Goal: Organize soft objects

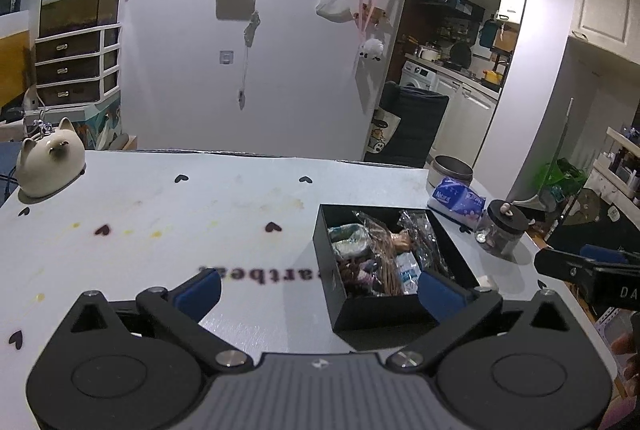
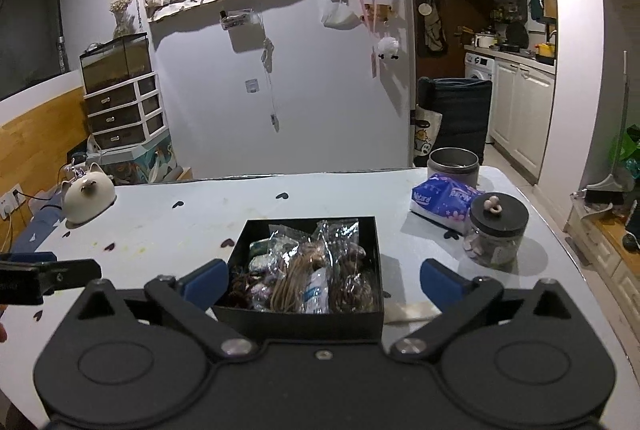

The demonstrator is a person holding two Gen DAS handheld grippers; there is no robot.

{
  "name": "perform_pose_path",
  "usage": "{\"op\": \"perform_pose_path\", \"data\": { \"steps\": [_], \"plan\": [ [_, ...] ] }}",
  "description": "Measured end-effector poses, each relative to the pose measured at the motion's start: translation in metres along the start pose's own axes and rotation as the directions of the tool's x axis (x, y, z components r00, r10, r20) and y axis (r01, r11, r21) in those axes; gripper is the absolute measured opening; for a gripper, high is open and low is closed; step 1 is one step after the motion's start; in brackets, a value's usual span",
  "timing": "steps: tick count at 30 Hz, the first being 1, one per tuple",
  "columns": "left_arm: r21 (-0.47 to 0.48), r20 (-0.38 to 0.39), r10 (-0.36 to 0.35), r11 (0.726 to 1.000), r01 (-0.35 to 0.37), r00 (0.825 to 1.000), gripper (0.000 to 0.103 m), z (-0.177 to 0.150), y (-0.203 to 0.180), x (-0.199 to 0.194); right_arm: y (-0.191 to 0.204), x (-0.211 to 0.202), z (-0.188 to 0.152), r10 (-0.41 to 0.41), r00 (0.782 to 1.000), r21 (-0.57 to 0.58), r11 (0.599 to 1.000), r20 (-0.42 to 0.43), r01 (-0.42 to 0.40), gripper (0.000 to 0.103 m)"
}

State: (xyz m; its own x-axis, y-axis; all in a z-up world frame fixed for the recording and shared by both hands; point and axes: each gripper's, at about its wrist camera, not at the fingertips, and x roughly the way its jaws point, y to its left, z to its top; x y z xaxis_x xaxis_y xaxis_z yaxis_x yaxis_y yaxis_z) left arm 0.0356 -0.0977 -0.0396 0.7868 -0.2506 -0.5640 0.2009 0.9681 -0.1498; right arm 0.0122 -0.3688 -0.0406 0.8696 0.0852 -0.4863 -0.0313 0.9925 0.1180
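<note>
A black open box (image 1: 362, 314) (image 2: 298, 320) stands on the white table and holds several soft items in clear plastic bags: brown yarn bundles (image 2: 294, 278), a pale green-white piece (image 1: 348, 240) and a white-blue packet (image 2: 318, 288). My left gripper (image 1: 318, 290) is open and empty, low over the table, with its right finger at the box's near right corner. My right gripper (image 2: 322, 280) is open and empty, its fingers on either side of the box's near wall. A small cream cloth (image 2: 408, 312) lies right of the box.
A purple tissue pack (image 2: 444, 200), a glass jar with a black lid (image 2: 496, 234) and a metal tin (image 2: 452, 160) stand at the table's right. A ceramic cat figure (image 1: 50, 166) (image 2: 88, 196) sits far left. The table (image 1: 160, 214) ends close behind these.
</note>
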Motion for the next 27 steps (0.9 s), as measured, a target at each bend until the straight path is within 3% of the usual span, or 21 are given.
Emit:
{"op": "perform_pose_path", "data": {
  "steps": [27],
  "plan": [
    [0.022,0.006,0.014,1.000,-0.014,1.000,0.103,-0.019,0.009,-0.025,0.021,-0.033,-0.020,0.000,1.000,-0.016,1.000,0.013,0.000,0.103]
  ]
}}
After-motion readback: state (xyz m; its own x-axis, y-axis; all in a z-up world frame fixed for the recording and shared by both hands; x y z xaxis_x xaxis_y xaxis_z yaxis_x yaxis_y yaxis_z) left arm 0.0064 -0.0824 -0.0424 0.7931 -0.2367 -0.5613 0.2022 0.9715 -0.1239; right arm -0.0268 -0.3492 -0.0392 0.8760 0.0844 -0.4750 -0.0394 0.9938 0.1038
